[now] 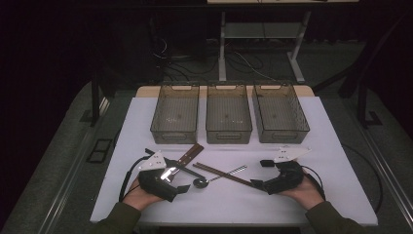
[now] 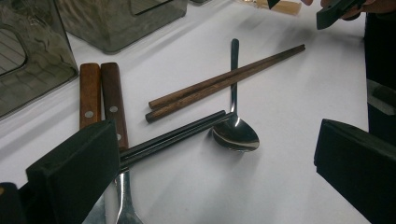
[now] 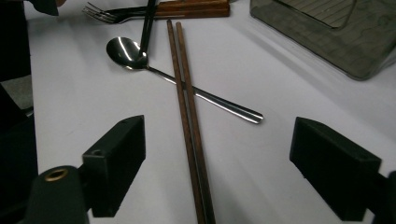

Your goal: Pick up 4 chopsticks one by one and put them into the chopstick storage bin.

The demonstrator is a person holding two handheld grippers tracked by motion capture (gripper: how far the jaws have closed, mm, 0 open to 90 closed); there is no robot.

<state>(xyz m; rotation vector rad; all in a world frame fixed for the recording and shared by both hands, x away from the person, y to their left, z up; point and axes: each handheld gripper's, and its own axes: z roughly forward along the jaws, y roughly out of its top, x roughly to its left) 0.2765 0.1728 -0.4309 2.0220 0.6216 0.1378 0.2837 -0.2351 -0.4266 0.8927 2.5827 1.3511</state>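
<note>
A pair of brown wooden chopsticks (image 1: 226, 174) (image 2: 224, 81) (image 3: 187, 107) lies across the handle of a metal spoon (image 1: 200, 182) (image 2: 235, 133) (image 3: 126, 51) on the white table. My right gripper (image 1: 263, 174) (image 3: 224, 172) stands open over their near end; the sticks run between its jaws and neither pad touches them. A pair of black chopsticks (image 1: 187, 170) (image 2: 173, 137) rests with its tip by the spoon's bowl. My left gripper (image 1: 178, 179) (image 2: 215, 182) is open and holds nothing, beside the wooden-handled cutlery (image 1: 190, 153) (image 2: 100, 93).
Three grey see-through bins (image 1: 174, 134) (image 1: 228, 136) (image 1: 284, 136) stand side by side at the back of the white table top (image 1: 316, 195). The fork tines (image 3: 100, 14) point toward the left hand. Dark floor and cables lie beyond the table.
</note>
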